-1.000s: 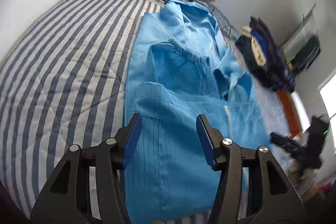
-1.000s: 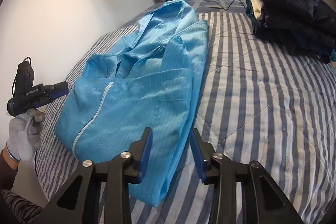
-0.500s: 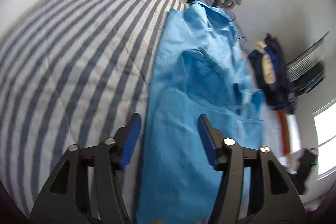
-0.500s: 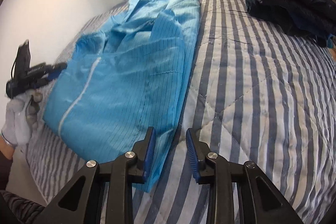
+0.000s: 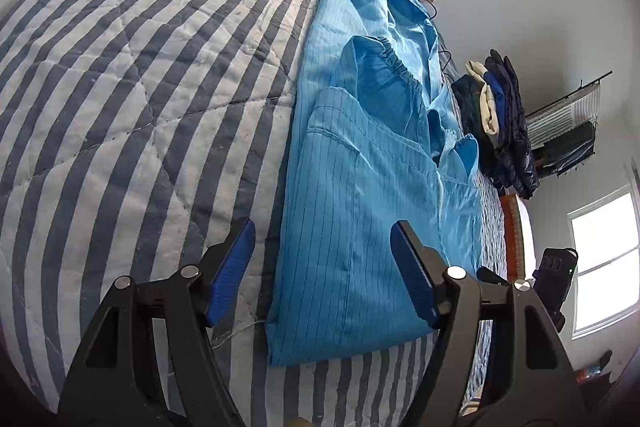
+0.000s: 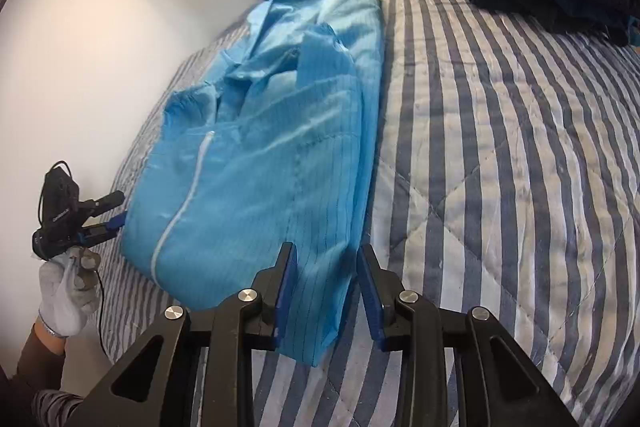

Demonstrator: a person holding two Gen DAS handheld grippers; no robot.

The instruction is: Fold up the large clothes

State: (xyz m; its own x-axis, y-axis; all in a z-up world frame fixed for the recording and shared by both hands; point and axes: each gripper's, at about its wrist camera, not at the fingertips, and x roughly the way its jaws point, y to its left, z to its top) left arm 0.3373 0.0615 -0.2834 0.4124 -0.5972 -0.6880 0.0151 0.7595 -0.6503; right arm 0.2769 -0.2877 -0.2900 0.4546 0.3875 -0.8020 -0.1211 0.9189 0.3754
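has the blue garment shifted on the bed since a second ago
No. The blue garment lies in the same folded shape, its long edge along the same quilt stripes; only the cameras' views changed.

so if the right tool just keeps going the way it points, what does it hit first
Most likely the near hem corner of the blue garment, which lies between the right tool's closing jaws, with the striped quilt under it. Depth is unclear.

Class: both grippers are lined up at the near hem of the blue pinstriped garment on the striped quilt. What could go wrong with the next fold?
1. The right gripper, jaws closing around the blue pinstriped garment corner, may pinch only the top layer, so the fold splits.
2. The left gripper straddles the garment's edge and the striped quilt; it could catch the quilt too.
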